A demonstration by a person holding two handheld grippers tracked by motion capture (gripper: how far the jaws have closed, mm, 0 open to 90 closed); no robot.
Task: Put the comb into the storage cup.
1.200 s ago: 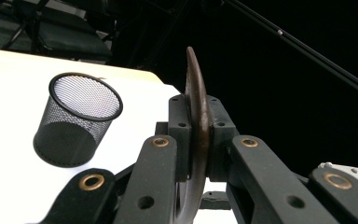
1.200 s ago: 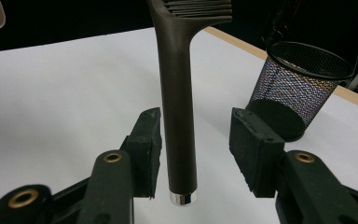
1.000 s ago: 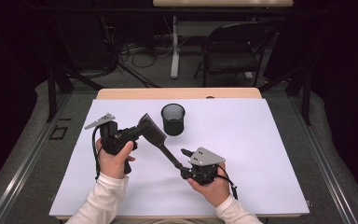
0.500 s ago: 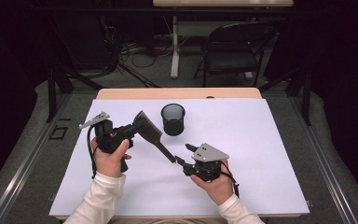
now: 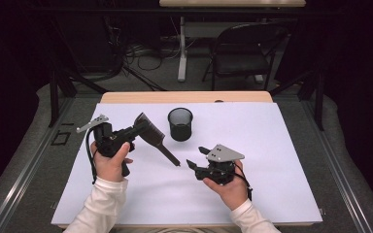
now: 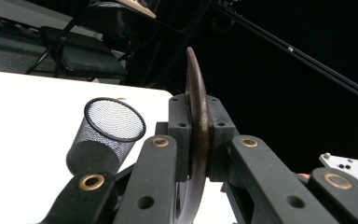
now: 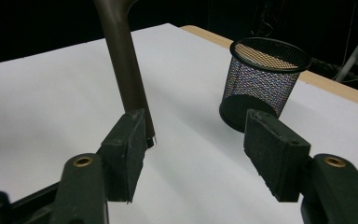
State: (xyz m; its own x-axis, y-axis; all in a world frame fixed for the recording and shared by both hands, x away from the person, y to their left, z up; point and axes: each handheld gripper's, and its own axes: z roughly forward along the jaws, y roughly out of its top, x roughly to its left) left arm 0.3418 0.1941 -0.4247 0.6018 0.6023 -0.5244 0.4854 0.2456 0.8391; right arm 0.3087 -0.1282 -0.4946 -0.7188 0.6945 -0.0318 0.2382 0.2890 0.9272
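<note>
We worked in a dark room, with a black chair (image 5: 243,53) and loose cables on the floor beyond the far edge of the tabletop (image 5: 272,145), whose top was covered by a white sheet. Near the middle of the far edge stood a black mesh cup (image 5: 180,124), upright and open at the top.

The brown comb (image 5: 153,136) hung above the left half of the tabletop, its toothed head toward the far left and its thin handle slanting down toward the centre. Our left hand-held gripper (image 5: 137,129) was clamped on the comb's head; in the left gripper view the jaws pressed flat on both sides of the curved spine (image 6: 196,116). Our right hand-held gripper (image 5: 196,158), nearer the near edge and right of centre, had just been opening its jaws. In the right gripper view the handle tip (image 7: 126,70) lay beside one pad (image 7: 123,149), with the other pad well apart from it, so nothing was pinched there.

From here the comb depended on a single grip at one end. We judged that the long handle could lever the comb around in the left jaws, letting it pivot or slip out onto the sheet. If the comb was meant for the cup, a tilted handle might strike the rim and tip the light mesh cup over. The right jaws, close to the tip, could also knock it sideways.
</note>
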